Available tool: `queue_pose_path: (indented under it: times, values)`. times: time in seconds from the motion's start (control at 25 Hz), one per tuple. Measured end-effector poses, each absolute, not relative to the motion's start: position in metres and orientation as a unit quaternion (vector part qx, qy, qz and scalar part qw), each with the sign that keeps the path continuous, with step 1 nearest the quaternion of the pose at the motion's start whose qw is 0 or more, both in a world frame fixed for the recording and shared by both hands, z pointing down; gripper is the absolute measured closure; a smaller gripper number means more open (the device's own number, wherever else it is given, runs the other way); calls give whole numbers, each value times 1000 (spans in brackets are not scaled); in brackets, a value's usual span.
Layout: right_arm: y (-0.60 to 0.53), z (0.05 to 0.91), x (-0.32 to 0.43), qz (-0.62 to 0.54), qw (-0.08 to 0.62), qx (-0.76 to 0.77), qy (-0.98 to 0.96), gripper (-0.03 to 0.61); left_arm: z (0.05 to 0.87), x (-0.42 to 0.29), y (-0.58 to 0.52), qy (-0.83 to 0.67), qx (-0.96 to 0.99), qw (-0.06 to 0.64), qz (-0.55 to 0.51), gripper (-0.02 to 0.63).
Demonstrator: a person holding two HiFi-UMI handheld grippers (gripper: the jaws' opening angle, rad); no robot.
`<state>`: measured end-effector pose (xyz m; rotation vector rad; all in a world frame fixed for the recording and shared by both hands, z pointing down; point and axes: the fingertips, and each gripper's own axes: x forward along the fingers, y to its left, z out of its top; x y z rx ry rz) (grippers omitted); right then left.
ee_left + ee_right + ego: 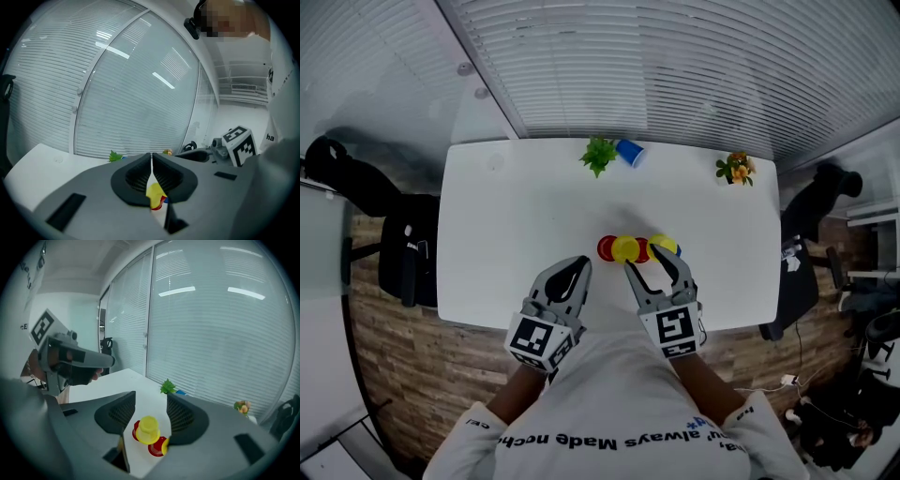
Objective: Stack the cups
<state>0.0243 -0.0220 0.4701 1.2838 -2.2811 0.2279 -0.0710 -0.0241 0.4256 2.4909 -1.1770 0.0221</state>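
Note:
A row of small upturned cups stands at the table's near middle: red (607,247), yellow (625,248), red (642,250) and yellow (663,244). In the right gripper view the yellow cup (149,429) sits between two red ones (157,446). My right gripper (659,266) (151,400) hangs above the row's right end, open, nothing in its jaws. My left gripper (582,266) (151,161) is shut and empty, just left of the row; a yellow cup (155,193) shows under its jaws. One blue cup (628,152) lies at the far edge.
A green plant (598,155) stands next to the blue cup, and a small flower pot (736,169) stands at the far right corner of the white table (516,225). Black office chairs stand at the table's left (403,248) and right (797,272) ends.

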Motion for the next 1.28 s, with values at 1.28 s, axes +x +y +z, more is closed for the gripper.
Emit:
queue_pose_path:
  times: [1.28]
  values:
    - [-225,516,102,99,403,316,-853,386,423,-85,-34,-444,874,196,0,585]
